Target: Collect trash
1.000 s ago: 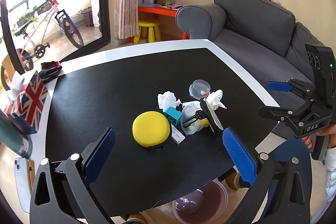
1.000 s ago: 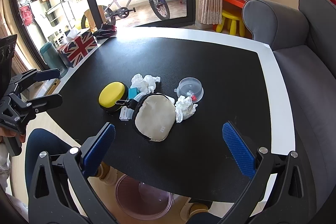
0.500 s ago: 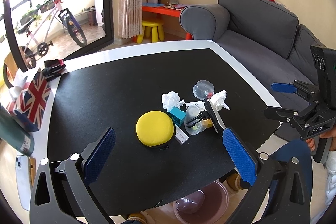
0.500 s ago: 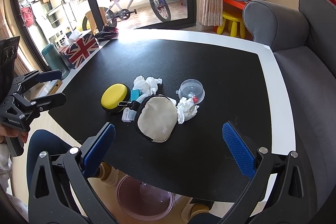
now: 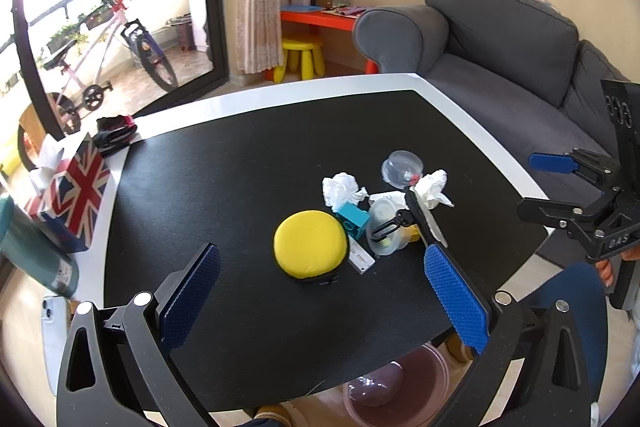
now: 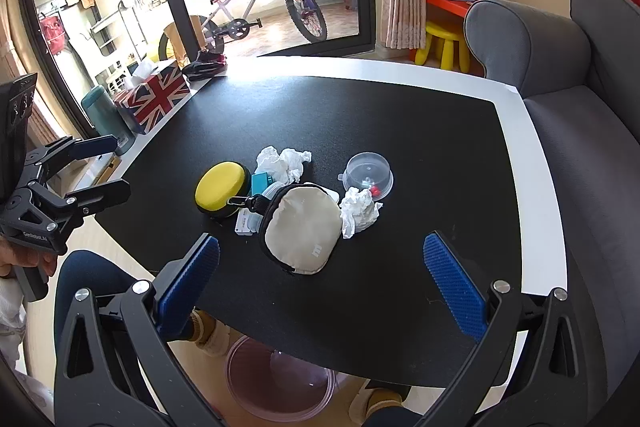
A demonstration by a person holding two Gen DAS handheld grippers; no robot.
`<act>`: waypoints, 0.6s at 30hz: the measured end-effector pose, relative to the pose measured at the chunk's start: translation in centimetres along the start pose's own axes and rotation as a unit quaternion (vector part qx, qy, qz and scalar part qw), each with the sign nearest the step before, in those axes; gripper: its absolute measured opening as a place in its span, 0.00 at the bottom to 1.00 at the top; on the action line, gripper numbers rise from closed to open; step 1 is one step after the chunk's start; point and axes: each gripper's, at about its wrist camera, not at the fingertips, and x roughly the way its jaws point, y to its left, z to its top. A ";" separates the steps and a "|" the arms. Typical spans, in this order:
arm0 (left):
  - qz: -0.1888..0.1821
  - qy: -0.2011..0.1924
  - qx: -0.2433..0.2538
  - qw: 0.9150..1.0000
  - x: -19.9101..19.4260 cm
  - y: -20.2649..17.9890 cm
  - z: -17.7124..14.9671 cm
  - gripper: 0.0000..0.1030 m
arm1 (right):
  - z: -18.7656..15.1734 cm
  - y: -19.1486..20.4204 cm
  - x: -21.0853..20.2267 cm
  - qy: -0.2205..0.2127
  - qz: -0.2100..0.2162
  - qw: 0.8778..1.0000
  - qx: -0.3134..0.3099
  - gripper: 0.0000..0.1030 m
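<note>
You had a living room around you, and a black surface (image 6: 400,115) with a white border carrying a small cluster near its middle; in that cluster lay the trash, two crumpled tissues: one (image 6: 282,163) at the far side, just beside the yellow round case (image 6: 220,189) and a small teal box (image 6: 262,183), the other (image 6: 360,211) touching the near right edge of the beige zip pouch (image 6: 302,227) and lying just in front of the clear lidded cup (image 6: 368,175); a second clear tub (image 5: 384,227) and a white card (image 5: 362,259) sat among them, mostly hidden by the pouch in the right view; under the near edge of the surface stood a pink translucent bin (image 6: 276,379), the likely place for the trash.

Your left hand-held gripper (image 5: 320,291) hung over the near edge with its blue pads wide apart and nothing between them; your right hand-held gripper (image 6: 320,279) was likewise spread and empty, aimed at the pouch and the nearer tissue.

Judging from this, you were at the approach step, with nothing collected; the next move called for lowering one gripper onto a tissue alone, closing softly enough to bunch the paper, and keeping clear of the pouch, cup and case, which looked like keepers, not trash.
</note>
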 end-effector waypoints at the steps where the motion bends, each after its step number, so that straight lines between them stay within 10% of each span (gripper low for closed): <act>1: -0.002 0.001 -0.001 1.000 0.1 0.1 0.0 0.95 | 0.0 0.0 0.0 0.000 0.000 1.000 0.000 0.97; 18: -0.042 0.003 -0.031 0.999 0.7 0.7 -0.2 0.95 | 0.2 0.3 -0.1 0.002 0.002 1.000 0.001 0.97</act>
